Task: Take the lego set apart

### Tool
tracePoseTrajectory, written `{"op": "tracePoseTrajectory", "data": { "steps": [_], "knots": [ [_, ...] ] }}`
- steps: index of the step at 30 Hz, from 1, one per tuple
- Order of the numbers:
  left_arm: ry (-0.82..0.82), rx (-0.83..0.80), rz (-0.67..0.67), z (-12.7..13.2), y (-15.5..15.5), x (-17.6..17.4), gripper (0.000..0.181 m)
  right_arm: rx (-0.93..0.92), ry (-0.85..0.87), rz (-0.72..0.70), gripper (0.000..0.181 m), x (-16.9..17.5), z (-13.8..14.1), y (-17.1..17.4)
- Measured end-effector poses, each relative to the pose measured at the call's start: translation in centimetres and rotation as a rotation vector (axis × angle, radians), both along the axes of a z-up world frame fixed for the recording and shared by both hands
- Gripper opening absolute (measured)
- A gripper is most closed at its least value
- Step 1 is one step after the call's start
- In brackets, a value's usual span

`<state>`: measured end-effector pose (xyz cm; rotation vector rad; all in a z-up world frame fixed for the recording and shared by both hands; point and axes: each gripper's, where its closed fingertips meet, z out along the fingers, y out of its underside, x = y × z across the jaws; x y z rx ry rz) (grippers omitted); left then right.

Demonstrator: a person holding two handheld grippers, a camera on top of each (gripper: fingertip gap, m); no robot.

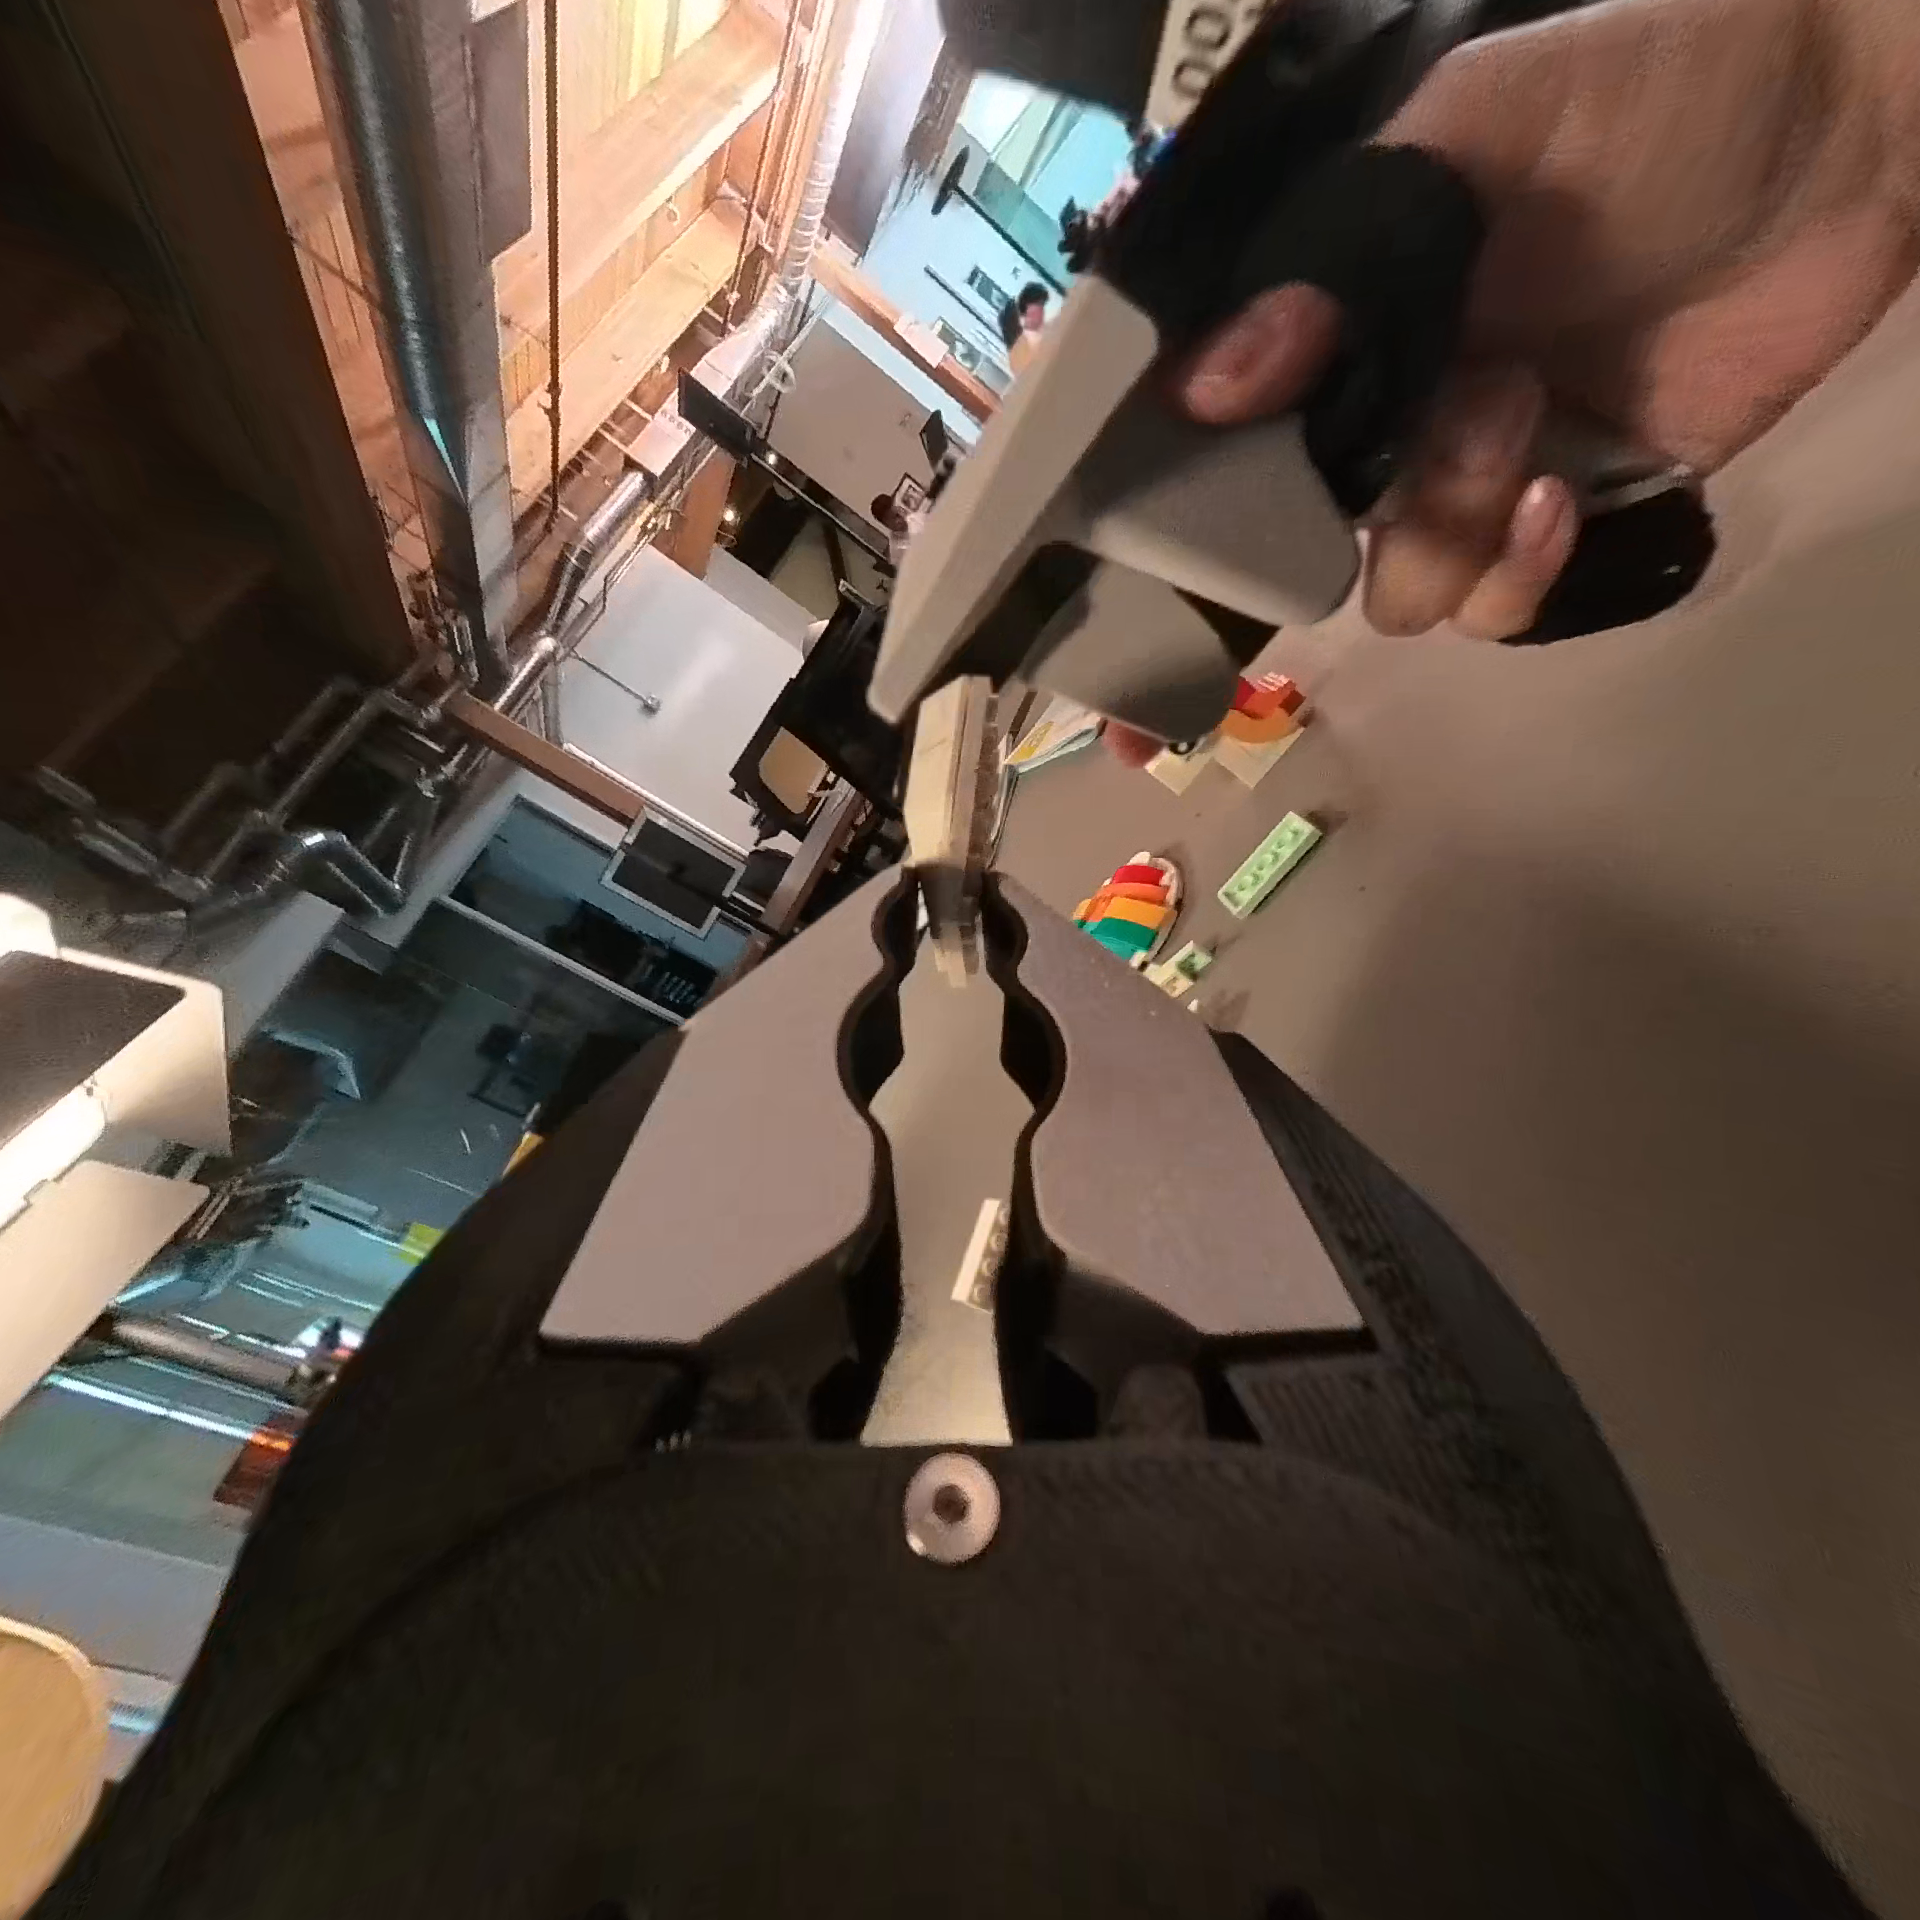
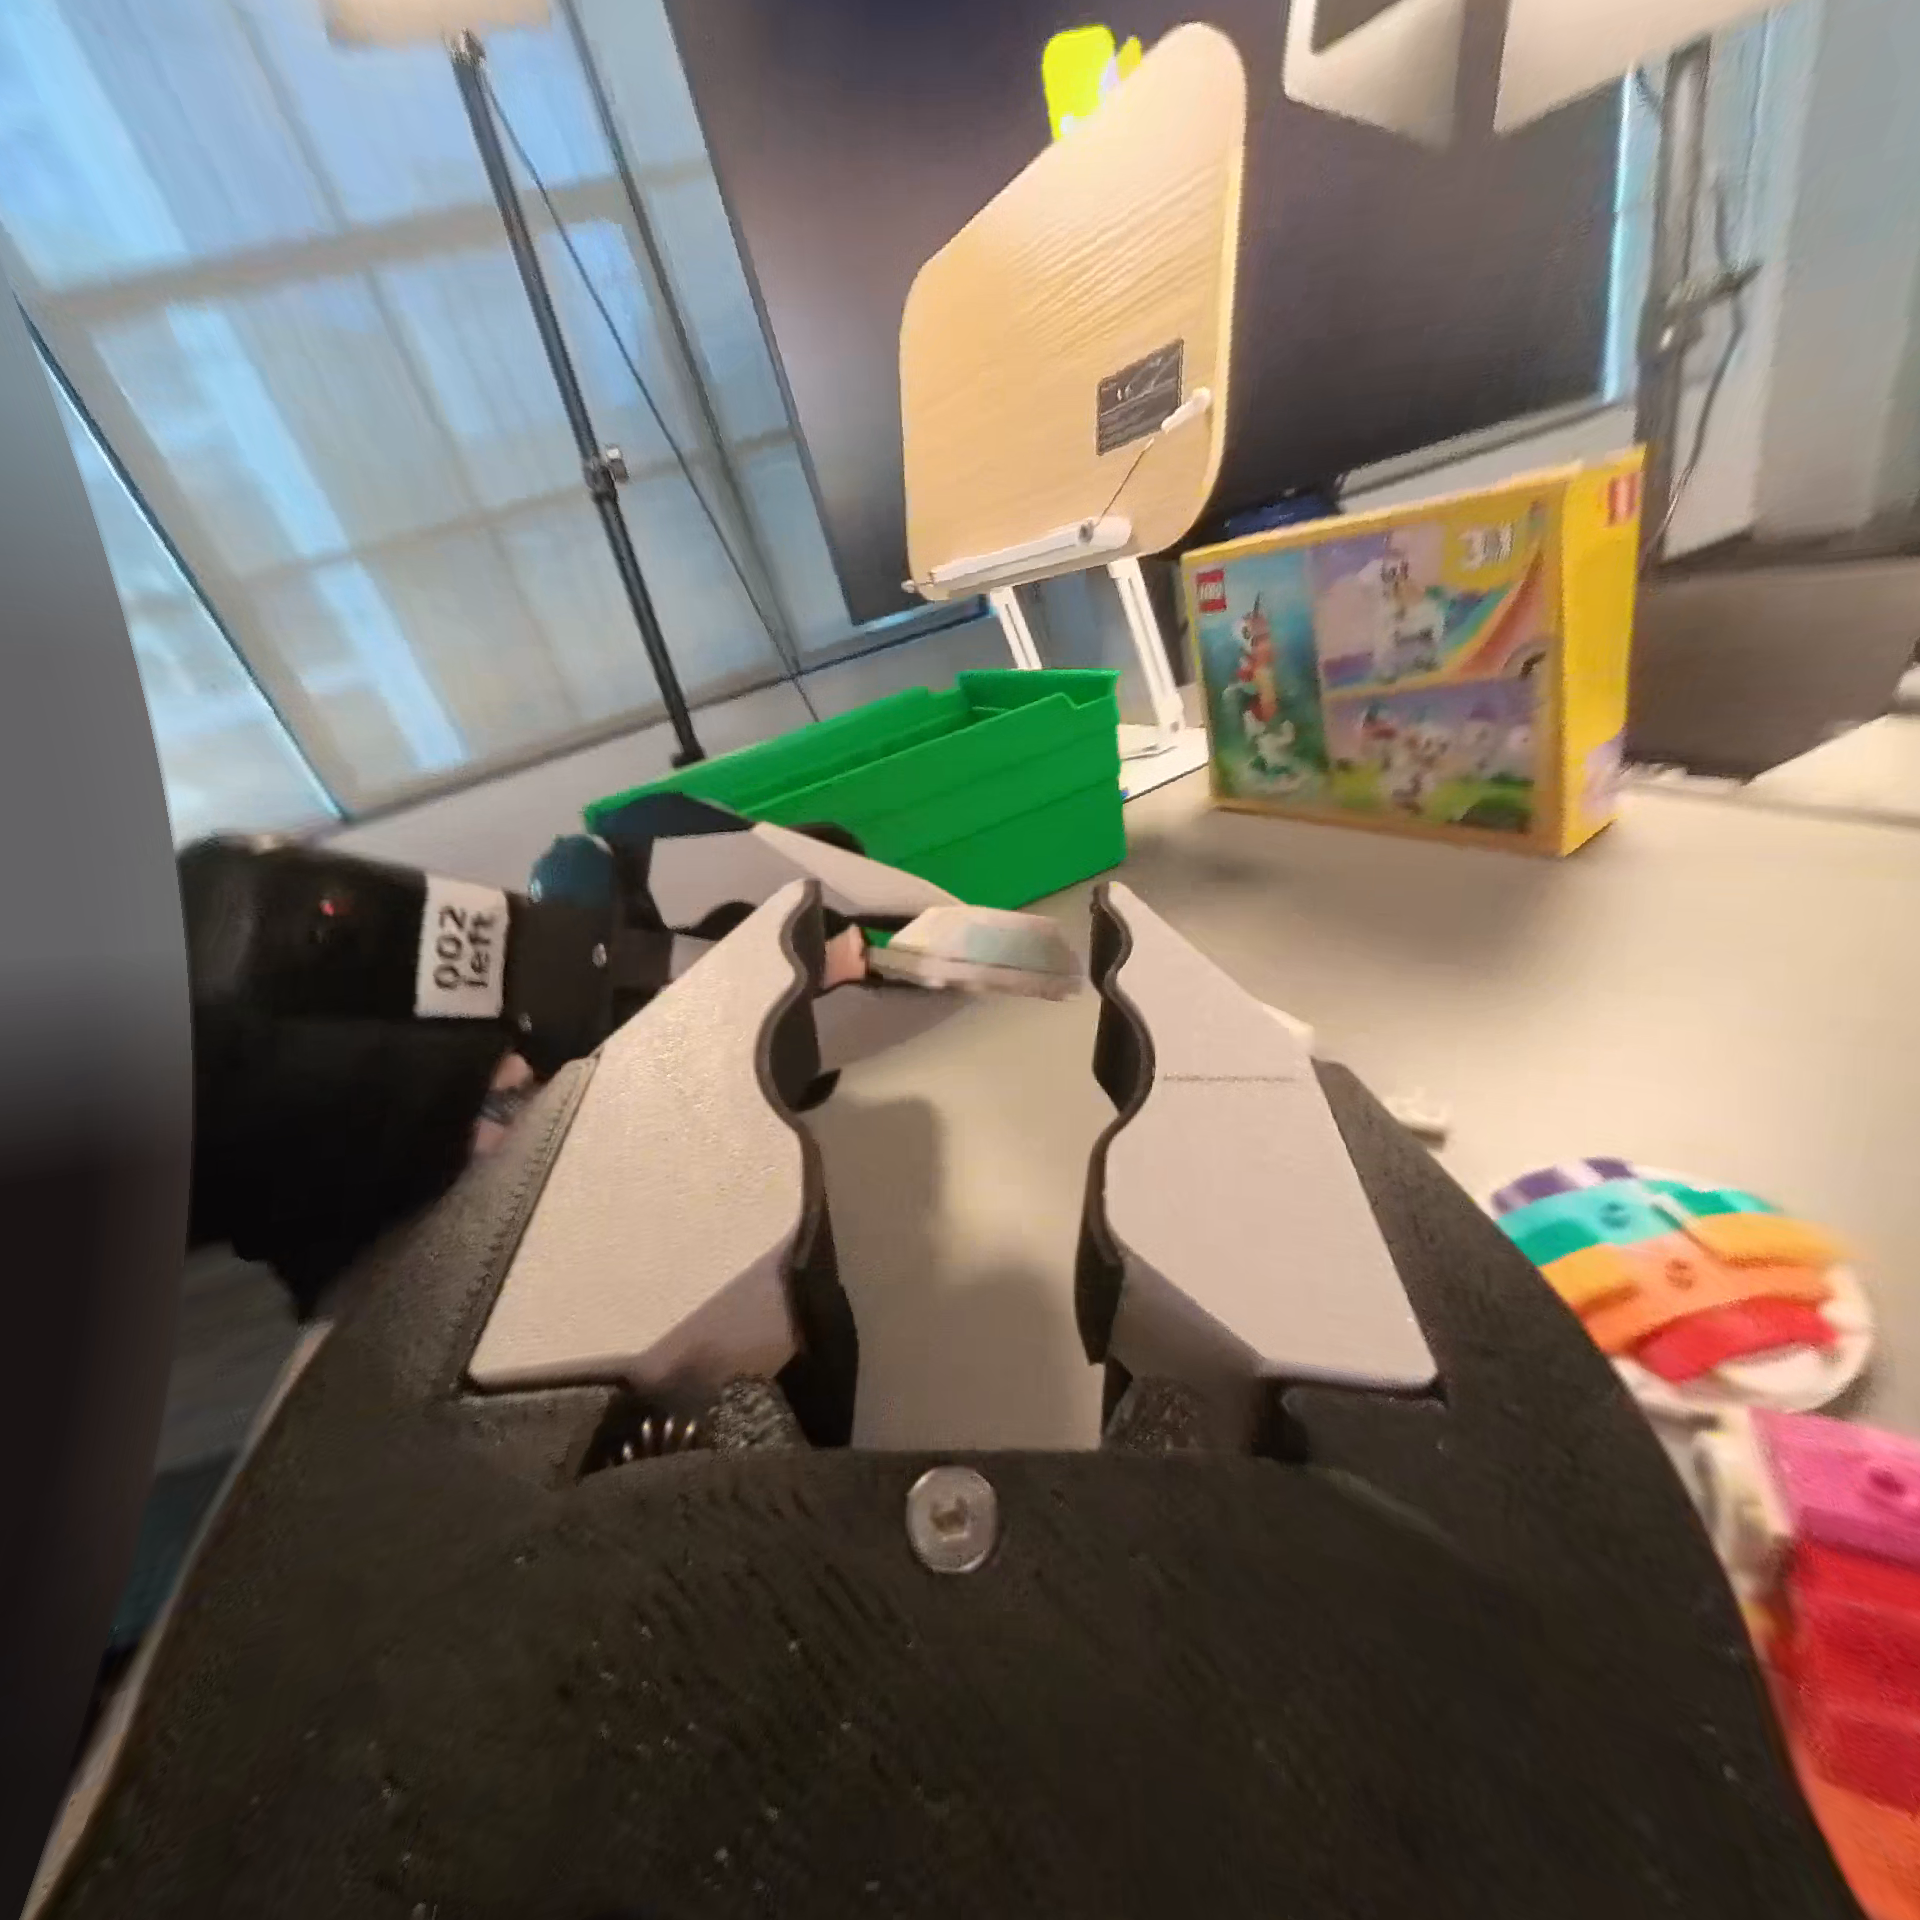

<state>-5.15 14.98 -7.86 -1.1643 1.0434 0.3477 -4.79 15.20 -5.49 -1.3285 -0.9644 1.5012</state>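
Holding a thin, pale plate assembly (image 1: 948,831) by its lower edge, the left gripper (image 1: 951,914) has its tips pinched on the piece, which is lifted clear of the grey table (image 1: 1558,1039); the grip covers only a narrow strip of the stack. The right gripper (image 2: 951,987) is spread wide with nothing between its fingers; in the left wrist view it sits just above the free end of the assembly, near or touching it, contact not resolvable through blur. Layers of the stack look like white and grey plates, count uncertain. Other parts of the set lie on the table: a rainbow-coloured section (image 2: 1683,1278), a pale green plate (image 1: 1270,878), a small white plate (image 1: 982,1247), and more coloured bricks (image 2: 1849,1579) at the edge of the right view. A green bin (image 2: 935,769) and the set's box (image 2: 1413,675) stand farther back. Risks, as judged: with so shallow a pinch, a pry from the right side may lever the whole stack out of the left tips rather than split it. If the right fingers close across both layers, nothing separates. A sudden release could fling a plate off the table. Motion blur suggests quick movement, which makes misalignment likelier.
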Motion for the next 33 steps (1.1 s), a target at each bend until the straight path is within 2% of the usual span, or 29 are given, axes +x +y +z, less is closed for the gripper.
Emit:
{"op": "tracePoseTrajectory", "data": {
  "steps": [3, 8, 10, 14, 16, 19, 28, 33],
  "knots": [
    [0.027, 0.016, -0.013, -0.2, -0.3, 0.4, 0.011, -0.11, -0.013, 0.042, 0.054, 0.1, -0.6, 0.3],
    [0.024, 0.025, -0.055, 0.0, -0.8, 0.9, 0.011, -0.126, -0.075, 0.14, 0.054, -0.2, -1.5, -0.9],
    [0.023, 0.027, -0.066, 0.1, -1.0, 1.0, 0.011, -0.109, -0.07, 0.172, 0.039, -0.3, -1.4, -1.6],
    [-0.013, 0.015, -0.08, 0.2, -1.1, 1.1, 0.011, -0.092, -0.052, 0.166, 0.035, -0.3, -1.1, -1.7],
    [-0.065, 0.016, -0.064, 0.8, -1.1, 0.9, 0.027, -0.083, -0.031, 0.119, 0.035, -0.1, -0.8, -1.0],
    [-0.077, 0.034, -0.046, 1.4, -1.3, 0.6, 0.031, -0.092, 0.005, 0.07, 0.035, 0.3, -0.2, 0.0],
    [0.041, 0.066, -0.004, 0.7, -1.4, 1.0, 0.006, -0.043, -0.02, 0.042, 0.035, 0.2, -0.5, 0.1],
    [0.085, 0.058, 0.016, 0.1, -1.2, 1.2, 0.004, -0.02, -0.034, 0.026, 0.035, 0.1, -0.7, 0.2]
  ]
}}
